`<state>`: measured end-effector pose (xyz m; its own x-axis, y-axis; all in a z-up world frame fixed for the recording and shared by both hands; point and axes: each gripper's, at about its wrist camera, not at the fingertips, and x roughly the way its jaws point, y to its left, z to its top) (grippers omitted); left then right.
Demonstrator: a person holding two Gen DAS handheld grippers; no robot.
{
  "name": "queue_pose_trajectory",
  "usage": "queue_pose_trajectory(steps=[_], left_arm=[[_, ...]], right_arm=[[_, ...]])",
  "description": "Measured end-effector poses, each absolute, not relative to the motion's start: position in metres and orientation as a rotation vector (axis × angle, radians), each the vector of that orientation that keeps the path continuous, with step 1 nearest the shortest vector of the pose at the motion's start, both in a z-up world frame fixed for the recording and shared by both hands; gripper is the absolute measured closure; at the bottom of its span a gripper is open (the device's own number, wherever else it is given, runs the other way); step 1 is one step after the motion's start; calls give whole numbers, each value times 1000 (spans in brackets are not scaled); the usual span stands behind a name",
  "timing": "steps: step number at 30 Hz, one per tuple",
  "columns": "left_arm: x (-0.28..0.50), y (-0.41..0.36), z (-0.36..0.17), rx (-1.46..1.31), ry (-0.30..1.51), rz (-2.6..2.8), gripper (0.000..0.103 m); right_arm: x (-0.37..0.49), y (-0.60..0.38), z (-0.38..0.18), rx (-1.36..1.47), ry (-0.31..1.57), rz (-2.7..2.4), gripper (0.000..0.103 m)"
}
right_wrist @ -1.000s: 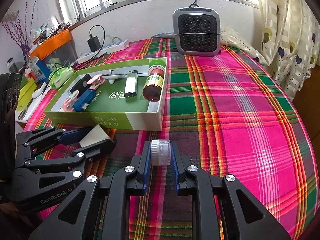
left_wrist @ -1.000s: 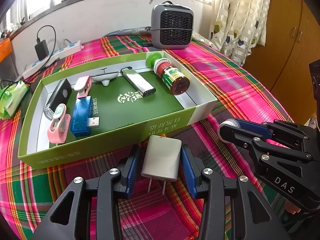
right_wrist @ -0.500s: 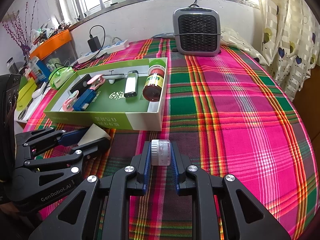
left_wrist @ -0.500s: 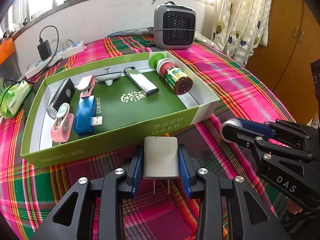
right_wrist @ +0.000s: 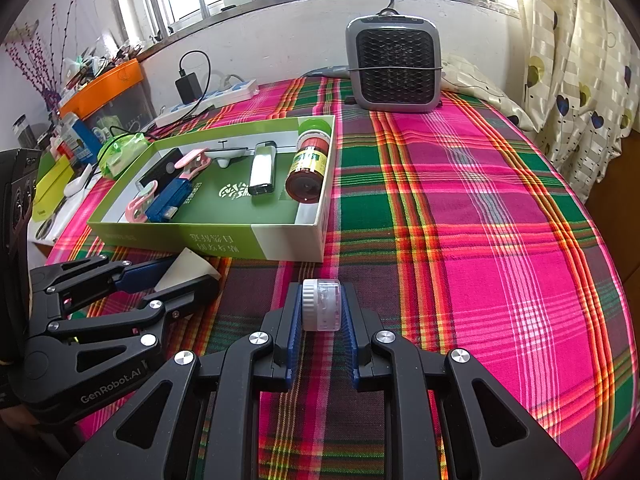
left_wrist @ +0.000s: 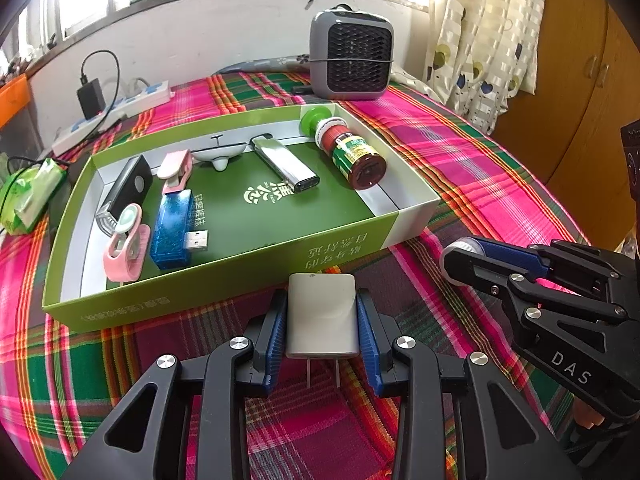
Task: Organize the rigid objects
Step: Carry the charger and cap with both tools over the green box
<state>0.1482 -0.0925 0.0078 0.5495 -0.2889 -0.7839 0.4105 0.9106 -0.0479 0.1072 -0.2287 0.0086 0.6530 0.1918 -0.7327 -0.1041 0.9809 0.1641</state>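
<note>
My left gripper is shut on a grey plug charger, prongs pointing back at the camera, just in front of the green box. From the right wrist view the left gripper and the charger sit at the box's front wall. My right gripper is shut on a small clear jar with a white cap, held over the plaid cloth. In the left wrist view the right gripper is off to the right. The box holds a red jar, a silver stick, a blue USB stick and pink clips.
A grey heater stands behind the box, with a power strip and black adapter at back left. A green packet lies left of the box. Plaid cloth stretches right; curtain and wooden cabinet lie beyond.
The left jaws closed in on the charger and squared it up between the pads. Neither hand has shifted since, and the right gripper still holds its jar.
</note>
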Motion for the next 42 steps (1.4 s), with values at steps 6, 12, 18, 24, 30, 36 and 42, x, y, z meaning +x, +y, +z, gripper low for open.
queue_pose_trajectory(steps=[6,12,18,24,30,36,42], left_arm=[[143,-91,11,148,889,-406,71],[139,-90,15,143,878,-401,71],[134,-87,22,136,859,-392,71],[129,-84,34,132,830,-385,71],[127,-79,47,124,799,-377,71],[131,-74,57,120,776,-364,71],[141,-68,61,115,767,-351,71]], right_arm=[[107,-228,9,104,842,175,83],[106,-224,11,86,834,181,83],[103,-222,18,78,817,180,83],[100,-221,29,67,789,184,83],[99,-218,40,55,764,188,83],[104,-214,53,43,738,199,83],[116,-209,62,42,723,218,83]])
